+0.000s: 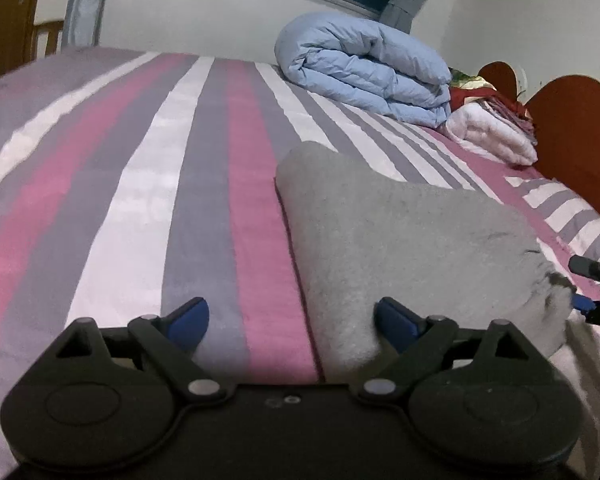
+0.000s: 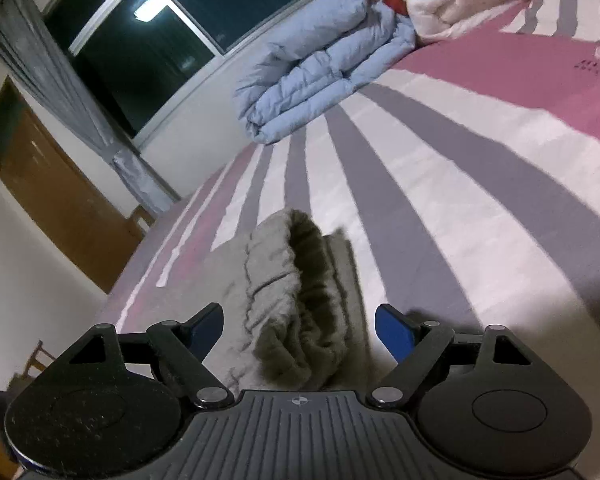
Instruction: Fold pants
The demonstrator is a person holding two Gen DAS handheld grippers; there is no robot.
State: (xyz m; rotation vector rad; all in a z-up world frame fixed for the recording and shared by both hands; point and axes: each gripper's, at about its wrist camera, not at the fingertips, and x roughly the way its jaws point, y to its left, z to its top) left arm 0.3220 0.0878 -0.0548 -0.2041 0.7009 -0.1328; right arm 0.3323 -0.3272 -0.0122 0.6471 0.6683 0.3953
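1. The grey pants (image 1: 400, 236) lie on a bed (image 1: 112, 184) with a pink, grey and white striped cover, already gathered into a thick, compact bundle with a rounded folded edge, not spread out flat.
2. Judging from that shape, most of the folding looks done (how many layers lie inside the bundle cannot be seen). What may remain is a last fold or some tidying of the puckered end, where the fabric bunches and opens darkly in the right wrist view.
3. The left gripper (image 1: 292, 322) has its blue-tipped fingers wide apart and holds nothing. Its right finger sits at the near left edge of the bundle, seemingly touching the cloth, while its left finger is over bare bed cover.
4. The right gripper (image 2: 300, 330) is also spread wide and holds nothing. The bunched end of the pants (image 2: 296, 292) lies between its two fingers, close in front of the camera.
5. In the left wrist view, the right gripper's tip (image 1: 592, 292) shows at the far right, at the bundle's puckered end.
6. Beyond the pants, well apart, a folded light blue duvet (image 1: 364, 68) rests near the wall.
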